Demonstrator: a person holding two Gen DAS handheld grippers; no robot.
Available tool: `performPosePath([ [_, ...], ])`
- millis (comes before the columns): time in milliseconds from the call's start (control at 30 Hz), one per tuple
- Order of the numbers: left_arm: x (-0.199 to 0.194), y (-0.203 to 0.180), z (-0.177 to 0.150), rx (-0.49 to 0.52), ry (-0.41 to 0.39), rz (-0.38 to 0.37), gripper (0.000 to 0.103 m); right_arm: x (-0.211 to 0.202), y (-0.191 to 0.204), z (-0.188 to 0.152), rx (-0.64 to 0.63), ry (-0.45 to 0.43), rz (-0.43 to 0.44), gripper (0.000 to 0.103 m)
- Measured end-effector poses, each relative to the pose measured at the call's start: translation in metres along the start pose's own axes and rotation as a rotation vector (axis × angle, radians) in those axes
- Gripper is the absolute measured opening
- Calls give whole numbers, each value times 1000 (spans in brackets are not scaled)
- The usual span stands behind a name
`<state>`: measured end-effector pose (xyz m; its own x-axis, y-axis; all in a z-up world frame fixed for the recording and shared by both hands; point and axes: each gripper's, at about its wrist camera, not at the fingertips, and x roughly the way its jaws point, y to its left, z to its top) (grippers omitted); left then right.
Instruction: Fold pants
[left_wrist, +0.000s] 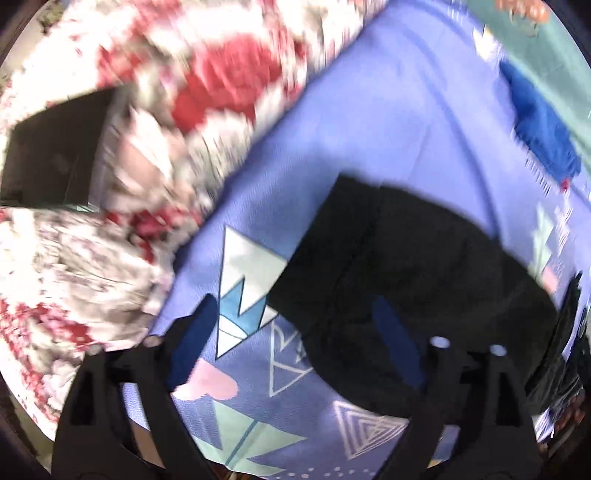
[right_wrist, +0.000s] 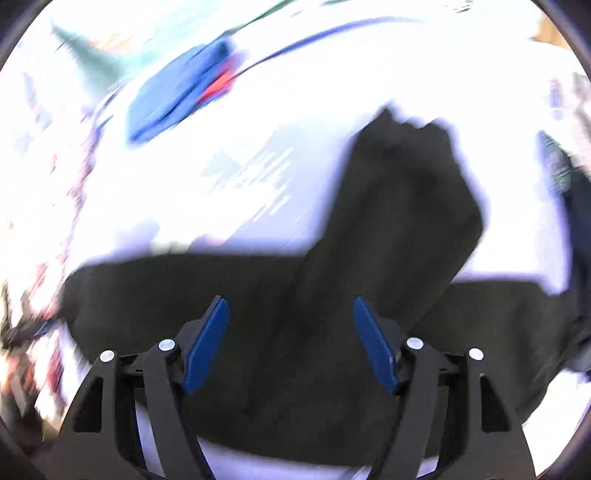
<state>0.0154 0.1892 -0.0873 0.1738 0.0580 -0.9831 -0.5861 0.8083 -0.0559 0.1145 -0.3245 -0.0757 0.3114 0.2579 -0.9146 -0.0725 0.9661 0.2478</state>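
Black pants lie on a lilac sheet with triangle prints. In the left wrist view they show as a folded dark block at centre right. My left gripper is open above the pants' left edge, its right pad over the cloth and nothing between the pads. In the right wrist view the pants spread across the bottom, one leg laid upward to the right. My right gripper is open just above the dark cloth. Both views are blurred.
A red and white floral blanket fills the left wrist view's left side, with a dark box-like thing on it. A blue folded cloth lies at the far right, and shows in the right wrist view at upper left.
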Motion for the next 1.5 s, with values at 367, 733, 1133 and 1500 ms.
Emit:
performPosePath([
  [367,14,-49,-36,143,95,-54,96,80,20,93,-3,1,-294,71],
  [733,62,-64,-47,214,179,-4,96,57,-32,92,217,-43,-199,3],
  [1133,79,-78,-32,248,265,-26,96,-147,-158,-44,504,-348,5,3],
  [1500,84,-83,-22,302,289,-49,96,-77,-207,-151,720,-167,-78,5],
])
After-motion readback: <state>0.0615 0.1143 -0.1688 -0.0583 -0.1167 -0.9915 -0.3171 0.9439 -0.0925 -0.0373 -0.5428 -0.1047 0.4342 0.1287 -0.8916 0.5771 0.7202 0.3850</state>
